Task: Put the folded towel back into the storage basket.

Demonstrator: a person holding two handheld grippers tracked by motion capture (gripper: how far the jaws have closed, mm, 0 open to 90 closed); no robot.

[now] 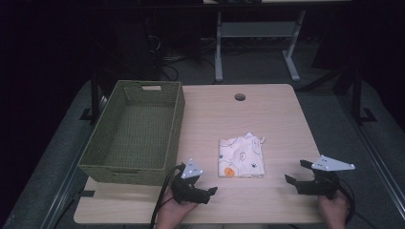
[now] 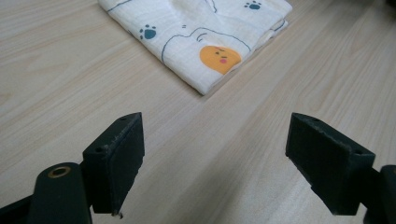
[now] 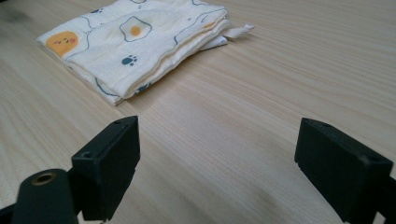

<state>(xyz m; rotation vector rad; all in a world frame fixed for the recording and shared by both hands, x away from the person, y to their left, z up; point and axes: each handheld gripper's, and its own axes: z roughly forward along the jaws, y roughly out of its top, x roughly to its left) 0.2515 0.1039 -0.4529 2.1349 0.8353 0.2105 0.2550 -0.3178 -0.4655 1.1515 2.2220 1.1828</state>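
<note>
A folded white cloth (image 1: 241, 157) printed with paw marks, eggs and an orange face lies flat on the wooden table (image 1: 267, 114), right of centre. The left gripper (image 1: 211, 192) rests low near the front edge, a short way left of and nearer than the cloth, jaws wide apart over bare wood. In the left gripper view the cloth (image 2: 205, 32) lies just ahead of the left gripper (image 2: 215, 158). The right gripper (image 1: 296, 172) sits at the front right, open and holding nothing. In the right gripper view the cloth (image 3: 135, 51) lies ahead and to the left of the right gripper (image 3: 217, 163).
A green woven basket (image 1: 98, 162) with cut-out handles stands on the left half of the table, close to the left gripper. A round cable hole (image 1: 239, 97) sits near the far edge. Desk legs (image 1: 218, 47) and cables stand on the dark floor beyond.
</note>
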